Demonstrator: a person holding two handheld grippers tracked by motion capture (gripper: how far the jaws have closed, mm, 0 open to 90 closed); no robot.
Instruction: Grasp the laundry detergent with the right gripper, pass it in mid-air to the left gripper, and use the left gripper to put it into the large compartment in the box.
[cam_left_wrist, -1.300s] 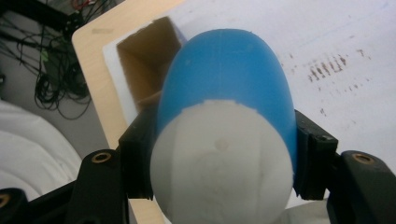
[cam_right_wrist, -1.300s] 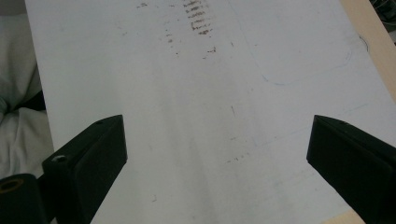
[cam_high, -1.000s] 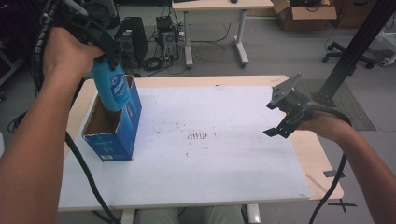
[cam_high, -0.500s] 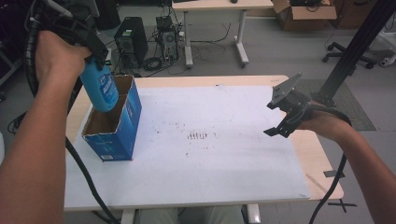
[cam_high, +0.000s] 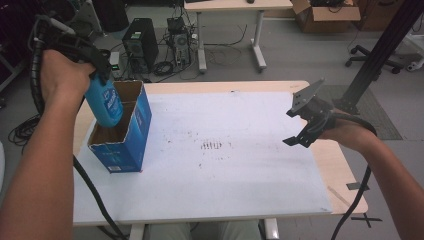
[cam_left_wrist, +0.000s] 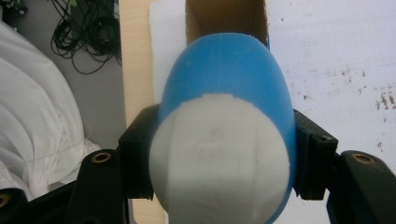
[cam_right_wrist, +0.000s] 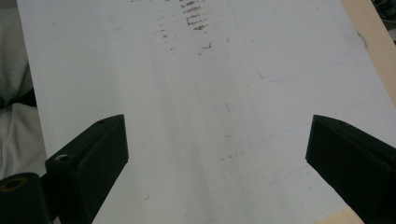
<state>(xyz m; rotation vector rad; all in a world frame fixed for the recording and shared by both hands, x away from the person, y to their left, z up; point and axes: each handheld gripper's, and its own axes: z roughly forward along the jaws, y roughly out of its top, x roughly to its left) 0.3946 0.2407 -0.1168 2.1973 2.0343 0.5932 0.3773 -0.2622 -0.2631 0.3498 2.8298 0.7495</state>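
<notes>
Above open top of blue box (cam_high: 122, 140), blue bottle (cam_high: 105, 102) held clamped in left gripper (cam_high: 97, 75) jaws. Step judged: bottle either being put into box or lifted out; direction cannot be told. Right gripper (cam_high: 305, 122), well right of box over desk (cam_high: 240, 165), jaws apart, nothing held. Next move needs steady vertical travel clear of box walls.

left gripper (cam_high: 102, 82) raised, jaws clamped; right gripper (cam_high: 305, 117) low at right, jaws wide apart.
</notes>
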